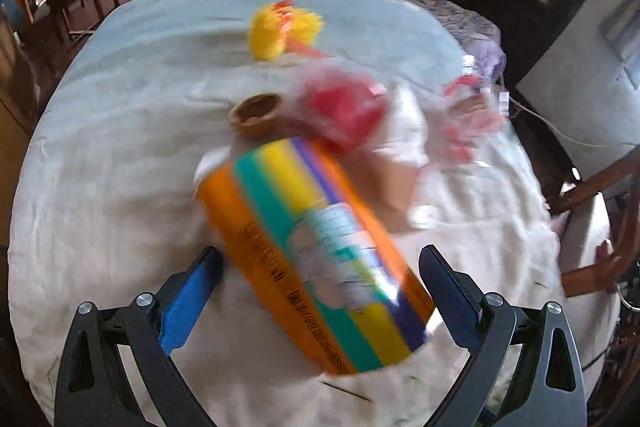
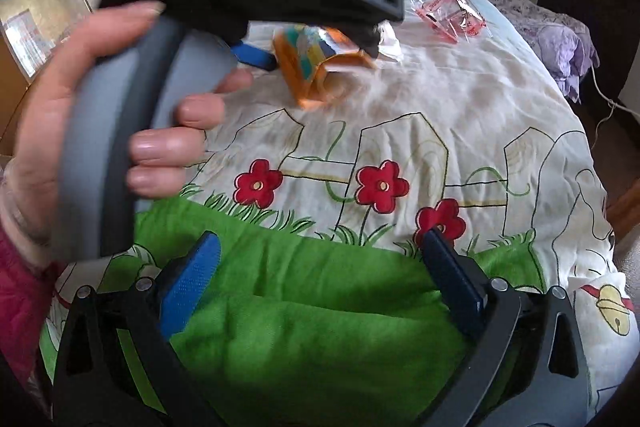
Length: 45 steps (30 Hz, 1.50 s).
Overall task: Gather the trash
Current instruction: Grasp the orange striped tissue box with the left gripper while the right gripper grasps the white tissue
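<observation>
Both tongs [image 1: 320, 263] [image 2: 320, 251] gape wide; the striped carton [image 1: 316, 259] between the left pair is blurred.

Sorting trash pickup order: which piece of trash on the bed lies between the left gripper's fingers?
The striped orange box; the red wrapper and clear packets lie farther off.

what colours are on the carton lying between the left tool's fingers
Orange, teal, yellow and purple stripes on the long cardboard carton, clearest in the left wrist view.
</observation>
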{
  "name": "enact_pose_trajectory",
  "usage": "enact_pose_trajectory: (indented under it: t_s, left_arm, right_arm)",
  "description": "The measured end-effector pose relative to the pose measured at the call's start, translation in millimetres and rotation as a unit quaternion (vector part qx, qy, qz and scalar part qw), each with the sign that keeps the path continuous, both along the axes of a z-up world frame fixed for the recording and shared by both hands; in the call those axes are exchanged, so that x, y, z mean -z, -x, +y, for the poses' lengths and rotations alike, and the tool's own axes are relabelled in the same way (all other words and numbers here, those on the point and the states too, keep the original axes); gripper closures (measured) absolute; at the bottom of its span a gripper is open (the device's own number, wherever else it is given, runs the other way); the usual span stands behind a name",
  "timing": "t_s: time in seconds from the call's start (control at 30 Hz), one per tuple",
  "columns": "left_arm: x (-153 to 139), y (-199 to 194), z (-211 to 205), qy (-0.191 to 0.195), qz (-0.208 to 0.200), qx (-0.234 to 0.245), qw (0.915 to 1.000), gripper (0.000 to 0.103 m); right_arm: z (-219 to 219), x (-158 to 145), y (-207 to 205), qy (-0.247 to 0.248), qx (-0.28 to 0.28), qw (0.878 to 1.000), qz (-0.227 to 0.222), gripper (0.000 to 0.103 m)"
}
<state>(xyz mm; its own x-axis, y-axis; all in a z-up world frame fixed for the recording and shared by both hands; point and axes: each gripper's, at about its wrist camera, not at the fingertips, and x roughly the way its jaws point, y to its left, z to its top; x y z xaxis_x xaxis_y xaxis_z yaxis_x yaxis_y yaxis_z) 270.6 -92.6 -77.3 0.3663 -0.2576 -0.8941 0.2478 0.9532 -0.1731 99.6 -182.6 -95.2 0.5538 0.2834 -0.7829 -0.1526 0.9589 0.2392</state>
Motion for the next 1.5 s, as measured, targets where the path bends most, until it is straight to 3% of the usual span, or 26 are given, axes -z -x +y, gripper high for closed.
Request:
enact_pose_trajectory:
  t_s: [0.2,0.33,0.53,0.63,0.7,0.83,0.9,1.2,1.33,1.5]
  left_arm:
    - [0,17,37,-0.041,-0.031,0.001,0.9987,0.006]
    - [-5,22,49,-0.051,-0.043,-0.014,0.9977,0.006]
    - [-11,15,16,-0.089,-0.082,0.028,0.9922,0.006]
    - [-2,7,11,-0.104,-0.076,0.026,0.9913,0.006]
    - [-1,5,17,-0.092,-0.070,0.011,0.9932,0.007]
    - [-10,8,33,-0.057,-0.076,-0.009,0.9955,0.039]
    - [-15,13,40,-0.034,-0.077,-0.017,0.9964,0.039]
    - [-43,30,75,0.007,-0.108,-0.067,0.9919,0.040]
    - [-32,23,87,0.016,-0.070,-0.081,0.9941,0.039]
    - [-27,23,86,-0.007,-0.068,-0.083,0.9942,0.031]
  right_arm:
    - [5,-1,0,-0.009,0.003,1.000,0.003,0.006]
    - [11,0,-1,0.015,0.001,1.000,0.005,0.006]
    - [21,2,5,0.050,-0.007,0.999,0.002,0.006]
    - [23,2,7,0.056,-0.007,0.998,0.001,0.006]
    - [24,2,7,0.058,-0.006,0.998,0.002,0.006]
    - [29,2,10,0.068,-0.005,0.998,0.000,0.006]
    - [31,2,12,0.074,-0.005,0.997,-0.001,0.006]
    - [36,-2,18,0.080,-0.004,0.997,-0.004,0.006]
    - [30,-5,16,0.059,-0.002,0.998,-0.003,0.006]
    - [-9,-32,-1,-0.077,0.024,0.996,-0.029,0.006]
